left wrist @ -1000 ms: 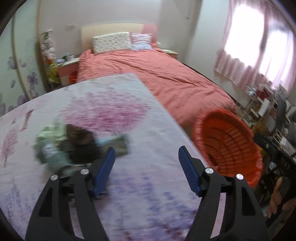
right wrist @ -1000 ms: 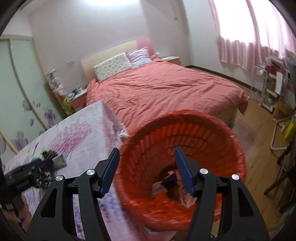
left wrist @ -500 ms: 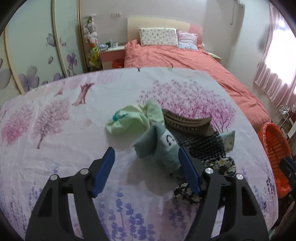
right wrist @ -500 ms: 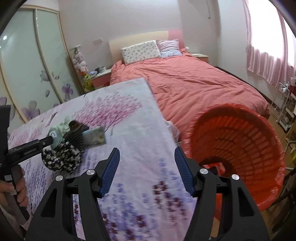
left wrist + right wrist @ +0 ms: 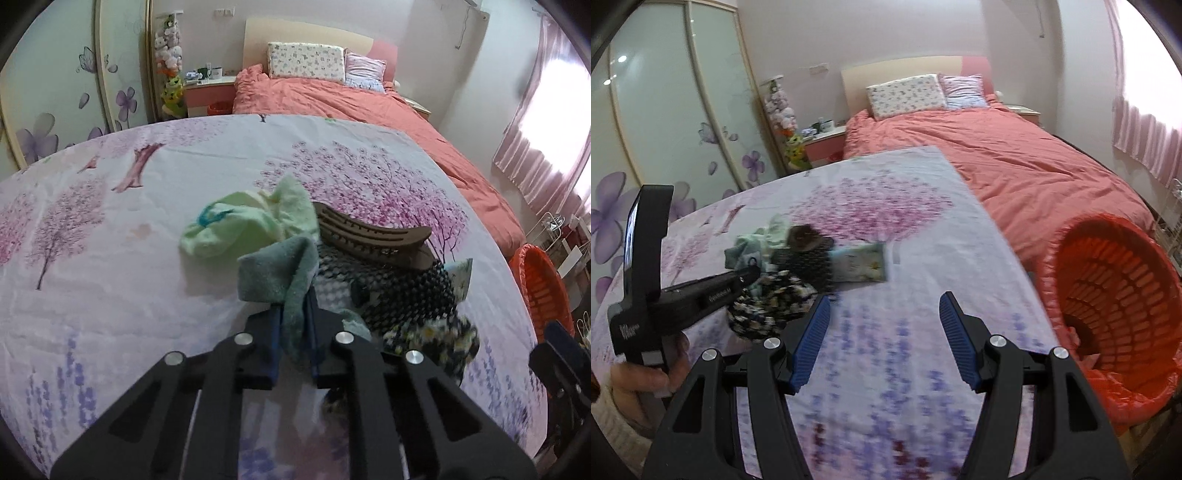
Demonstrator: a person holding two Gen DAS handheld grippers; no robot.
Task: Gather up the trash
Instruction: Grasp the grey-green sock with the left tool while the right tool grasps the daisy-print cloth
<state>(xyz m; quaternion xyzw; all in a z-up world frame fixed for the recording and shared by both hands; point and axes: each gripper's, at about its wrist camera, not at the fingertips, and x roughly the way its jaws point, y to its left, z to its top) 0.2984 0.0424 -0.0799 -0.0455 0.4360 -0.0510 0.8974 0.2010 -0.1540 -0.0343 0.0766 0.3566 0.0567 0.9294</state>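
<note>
A teal cloth is clamped in the left tool; the right tool is held agape, empty, above the bench.

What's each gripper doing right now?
Left gripper: shut on the teal cloth.
Right gripper: open, holding nothing.

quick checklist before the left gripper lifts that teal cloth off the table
1. Left gripper shut on the teal cloth: ok.
2. Only the cloth caught: cannot tell, the black mesh item lies right against it.
3. Hair claw clear of the cloth: cannot tell, the cloth's edge meets it.
4. Right gripper open, holding nothing: ok.
5. Orange basket beside the table, mouth unobstructed: ok.
</note>
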